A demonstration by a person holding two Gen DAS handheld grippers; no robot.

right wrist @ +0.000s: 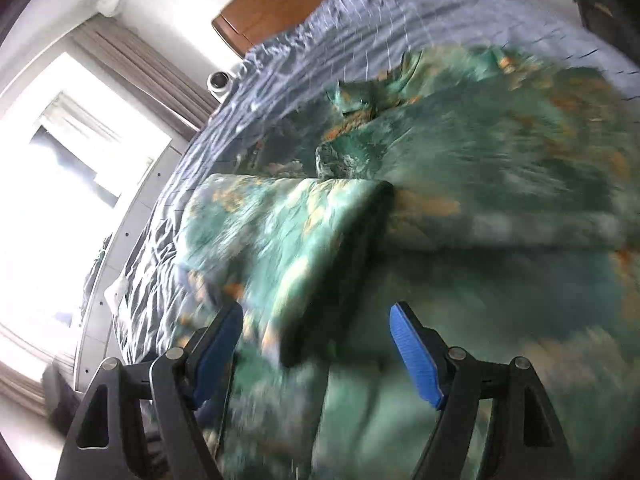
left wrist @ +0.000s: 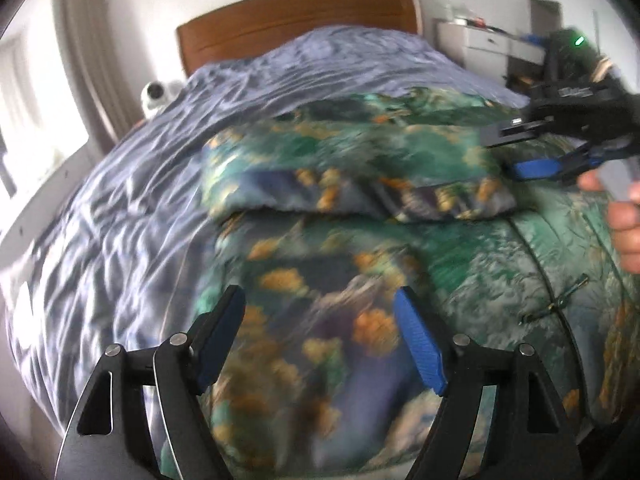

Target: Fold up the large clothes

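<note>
A large green garment (left wrist: 344,280) with orange and blue print lies spread on the bed, one part folded across its upper half (left wrist: 352,168). My left gripper (left wrist: 320,304) hovers low over the garment's near part, jaws open with nothing pinched between the blue pads. In the left wrist view, my right gripper (left wrist: 516,156) comes in from the right above the folded part, held by a hand (left wrist: 628,232). The right wrist view is blurred: the right gripper (right wrist: 316,316) stands open over the garment (right wrist: 480,168), with a folded flap (right wrist: 288,224) ahead of it.
The bed has a wrinkled blue-grey sheet (left wrist: 120,208) and a brown wooden headboard (left wrist: 296,16). A small white camera (left wrist: 154,94) sits at the bed's left side by the curtain (right wrist: 152,76) and bright window. A white drawer unit (left wrist: 488,44) stands at the back right.
</note>
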